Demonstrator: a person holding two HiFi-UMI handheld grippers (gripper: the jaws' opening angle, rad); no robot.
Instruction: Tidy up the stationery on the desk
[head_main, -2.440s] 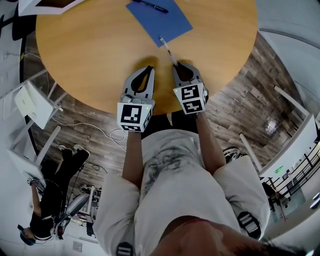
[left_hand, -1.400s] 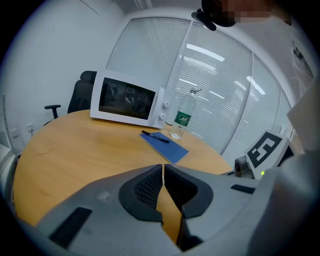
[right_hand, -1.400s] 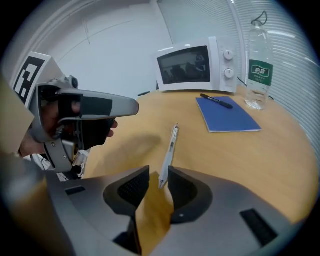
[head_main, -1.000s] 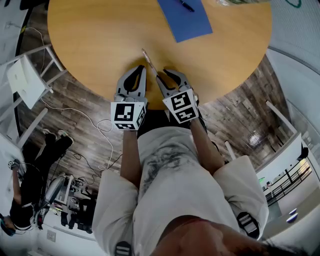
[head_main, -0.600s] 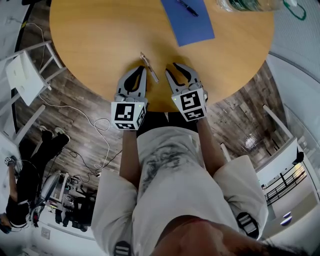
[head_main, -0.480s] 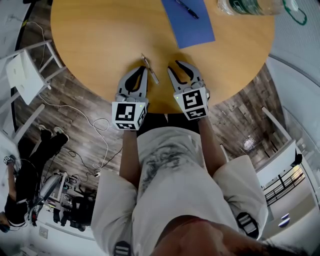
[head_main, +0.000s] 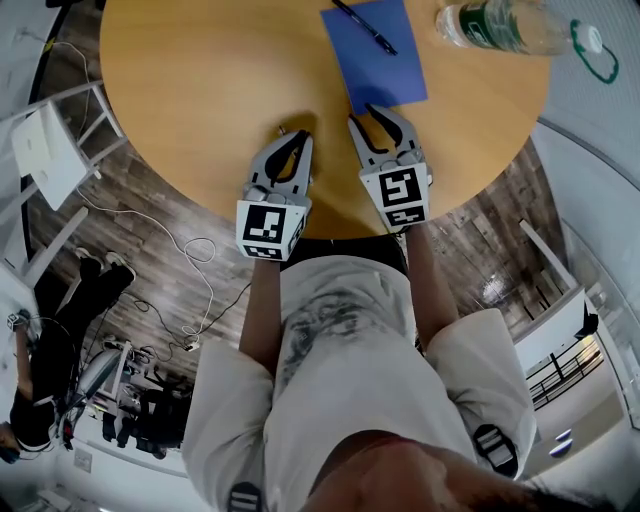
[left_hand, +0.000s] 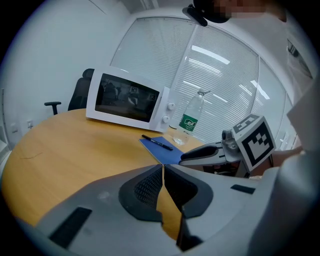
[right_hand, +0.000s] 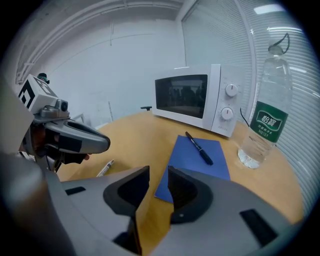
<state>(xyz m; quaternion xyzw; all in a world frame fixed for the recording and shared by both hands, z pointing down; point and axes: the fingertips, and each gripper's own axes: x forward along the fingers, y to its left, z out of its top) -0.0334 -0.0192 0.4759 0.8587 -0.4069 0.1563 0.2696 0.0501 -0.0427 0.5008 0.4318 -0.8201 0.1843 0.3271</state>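
Note:
A blue notebook (head_main: 378, 55) lies on the round wooden table (head_main: 200, 80), with a black pen (head_main: 362, 25) across its far end. My right gripper (head_main: 375, 111) is at the notebook's near edge, slightly open, with nothing between its fingers; the notebook (right_hand: 192, 162) and black pen (right_hand: 199, 148) lie just ahead of my right gripper (right_hand: 158, 175). A silver pen (right_hand: 105, 168) lies on the wood beside the left gripper (head_main: 297, 140), which is shut and holds nothing; in the head view it mostly hides that pen.
A clear water bottle (right_hand: 265, 122) stands right of the notebook. A white microwave (left_hand: 127, 98) sits at the table's far side with a black chair (left_hand: 80, 95) behind it. The table edge (head_main: 330, 225) runs just under both grippers.
The right gripper carried the silver pen, set it down between the grippers and opened. It then moved forward to the notebook's edge. The left gripper shifted right, over the pen.

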